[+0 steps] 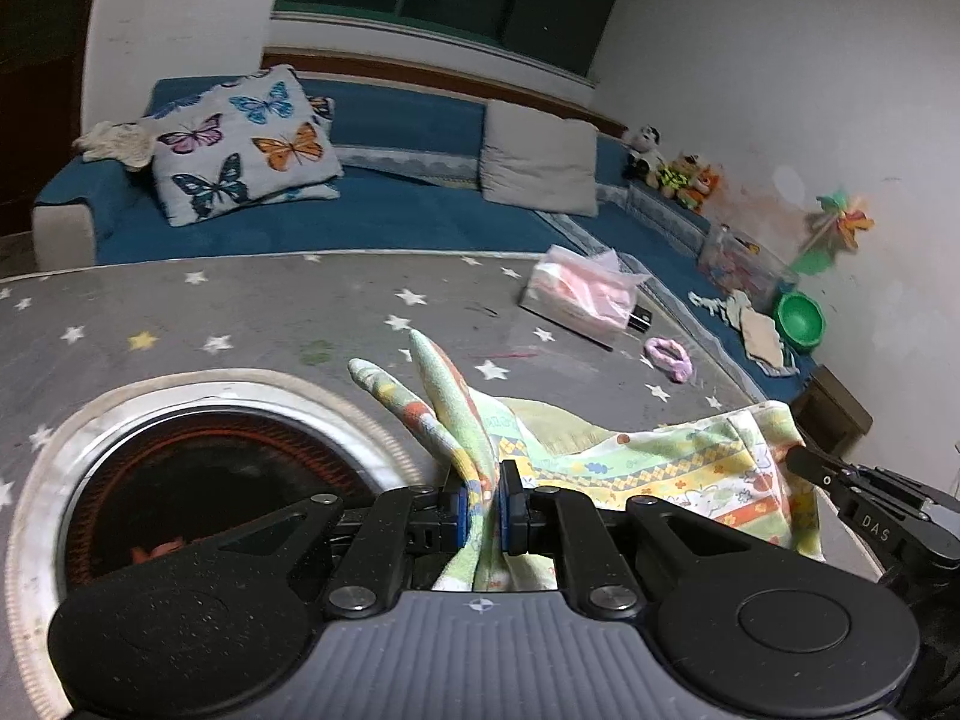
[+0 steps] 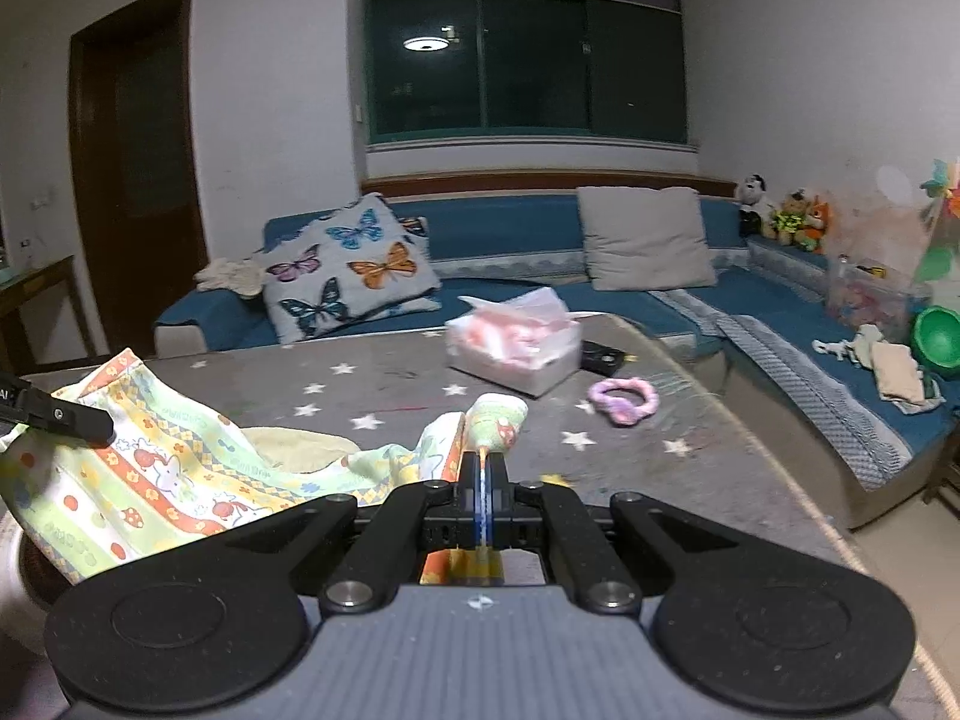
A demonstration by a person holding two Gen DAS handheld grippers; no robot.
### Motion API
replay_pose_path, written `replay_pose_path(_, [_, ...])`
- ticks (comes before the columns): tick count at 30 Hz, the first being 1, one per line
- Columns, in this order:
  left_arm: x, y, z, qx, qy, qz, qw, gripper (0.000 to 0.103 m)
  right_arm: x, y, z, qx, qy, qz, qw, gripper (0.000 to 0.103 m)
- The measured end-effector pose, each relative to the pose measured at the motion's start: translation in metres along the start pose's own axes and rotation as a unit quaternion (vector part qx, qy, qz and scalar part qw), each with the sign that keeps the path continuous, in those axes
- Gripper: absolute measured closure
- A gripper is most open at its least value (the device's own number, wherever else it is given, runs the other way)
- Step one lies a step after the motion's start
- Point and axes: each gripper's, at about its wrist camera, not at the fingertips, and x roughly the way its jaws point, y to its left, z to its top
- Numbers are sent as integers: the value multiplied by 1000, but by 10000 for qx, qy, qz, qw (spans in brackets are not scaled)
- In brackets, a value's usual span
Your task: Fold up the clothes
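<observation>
Patterned cloth (image 1: 660,468) stretched above starred table (image 1: 240,312); left gripper (image 1: 480,504), right gripper (image 2: 483,480) each clamp an edge.

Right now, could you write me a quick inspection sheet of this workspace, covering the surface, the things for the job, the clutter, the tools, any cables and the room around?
Surface: grey star-print table cover; a round heater opening sits in it, glowing orange.
Job's things: patterned child's garment, bunched and partly lifted, stretched between both tools.
Clutter: tissue pack, pink ring toy, small black object.
Grippers: left tool shut on the garment; right tool shut on another edge of it.
Cables: nothing seen.
Surroundings: blue sofa, butterfly pillow, beige cushion, stuffed toys, green bowl, dark window, wooden door.
</observation>
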Motion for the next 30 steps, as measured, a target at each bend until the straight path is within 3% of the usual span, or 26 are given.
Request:
replay_pose_path(12, [56, -16, -15, 242, 530, 16, 9983, 92, 25, -37, -15, 99, 273, -350, 9990, 102])
replay_pose_path(16, [61, -15, -21, 407, 618, 216, 9970, 88, 36, -45, -27, 187, 474, -437, 9977, 102])
replay_pose_path(19, [60, -14, -21, 514, 581, 413, 9961, 76, 42, -49, -34, 207, 593, -515, 9967, 99])
replay_pose_path(21, [59, -12, -20, 555, 530, 532, 9956, 60, 43, -51, -35, 251, 615, -528, 9964, 97])
replay_pose_path(24, [58, -12, -18, 629, 461, 622, 9950, 57, 43, -50, -35, 252, 610, -490, 9966, 96])
replay_pose_path(30, [71, -16, -22, 609, 566, 536, 9951, 55, 47, -33, -45, 314, 805, -74, 9962, 71])
